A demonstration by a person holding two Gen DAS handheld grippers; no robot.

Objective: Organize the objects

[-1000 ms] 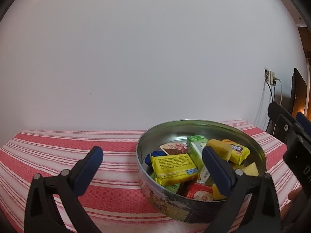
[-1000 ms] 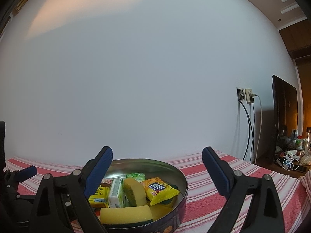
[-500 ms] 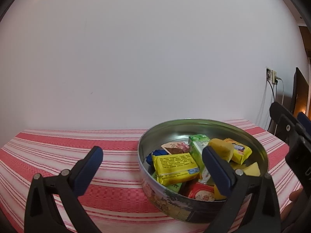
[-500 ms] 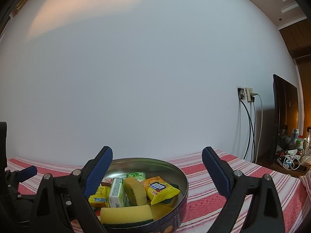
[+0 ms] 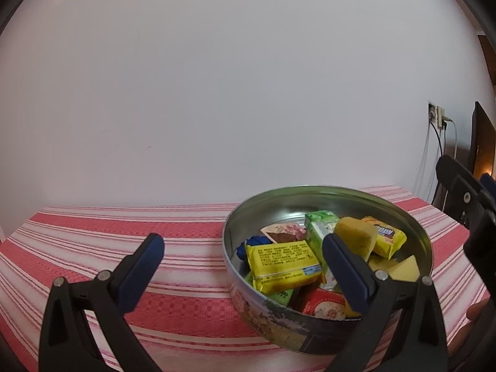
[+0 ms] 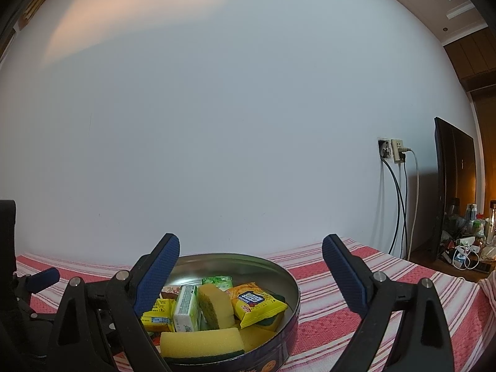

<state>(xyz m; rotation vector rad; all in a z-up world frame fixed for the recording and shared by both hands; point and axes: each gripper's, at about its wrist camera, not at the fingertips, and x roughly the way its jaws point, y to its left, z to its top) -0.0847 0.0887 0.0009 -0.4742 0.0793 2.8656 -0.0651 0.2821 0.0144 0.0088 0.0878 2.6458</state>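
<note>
A round metal tin [image 5: 279,319] stands on the red-and-white striped cloth [image 5: 155,235]. It holds a yellow packet [image 5: 282,259], a green-white packet [image 5: 319,232], a yellow sponge [image 5: 353,238], an orange-yellow snack bag [image 5: 387,238] and a red-white packet [image 5: 322,303]. My left gripper [image 5: 243,259] is open and empty, level with the tin's left rim. My right gripper [image 6: 251,265] is open and empty above the tin [image 6: 288,282], with a yellow-green sponge [image 6: 201,342] at the front and the snack bag [image 6: 254,302] behind.
A white wall rises close behind the table. A socket with hanging cables [image 6: 393,155] and a dark panel [image 6: 452,186] are at the right, with clutter [image 6: 465,248] on a low surface. The right gripper's body [image 5: 465,198] shows at the right edge of the left wrist view.
Both grippers have stayed open and nearly still. The left wrist view has drifted slightly, so the tin sits a little further right in it.
</note>
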